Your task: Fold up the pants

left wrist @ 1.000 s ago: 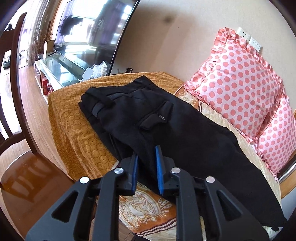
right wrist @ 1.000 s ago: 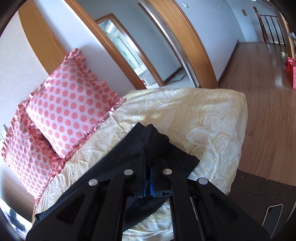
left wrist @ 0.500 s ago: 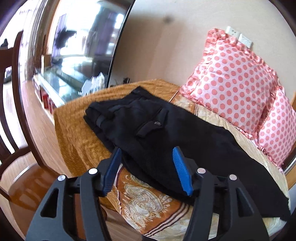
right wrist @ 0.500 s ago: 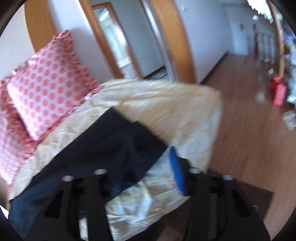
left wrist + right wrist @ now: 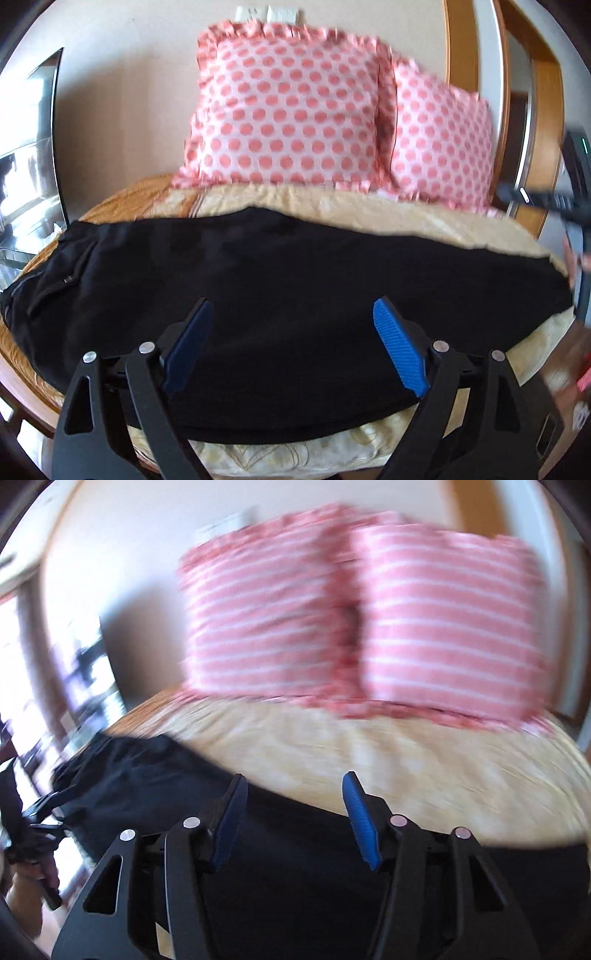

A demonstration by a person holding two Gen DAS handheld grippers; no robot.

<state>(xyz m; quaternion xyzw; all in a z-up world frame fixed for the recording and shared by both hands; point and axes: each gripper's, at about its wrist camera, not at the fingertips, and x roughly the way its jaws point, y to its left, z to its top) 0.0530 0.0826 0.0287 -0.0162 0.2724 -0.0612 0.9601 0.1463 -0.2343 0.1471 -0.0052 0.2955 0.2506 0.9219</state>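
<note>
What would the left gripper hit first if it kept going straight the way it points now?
Most likely the black pants: the open left gripper points over them toward the pink dotted pillows. If it clears the cloth, the pillows come next; depth is unclear.

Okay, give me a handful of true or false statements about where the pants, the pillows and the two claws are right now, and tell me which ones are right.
1. The black pants lie spread lengthwise across the bed cover. True.
2. The left claw is shut on the pants. False: its blue pads stand wide apart with nothing between them.
3. Two pink polka-dot pillows stand side by side against the wall behind the pants. True.
4. The right claw grips a pants leg. False: it is open, above the dark cloth.
5. The pants are already folded into a small square. False: they lie at full length, waistband and pocket at the left.
</note>
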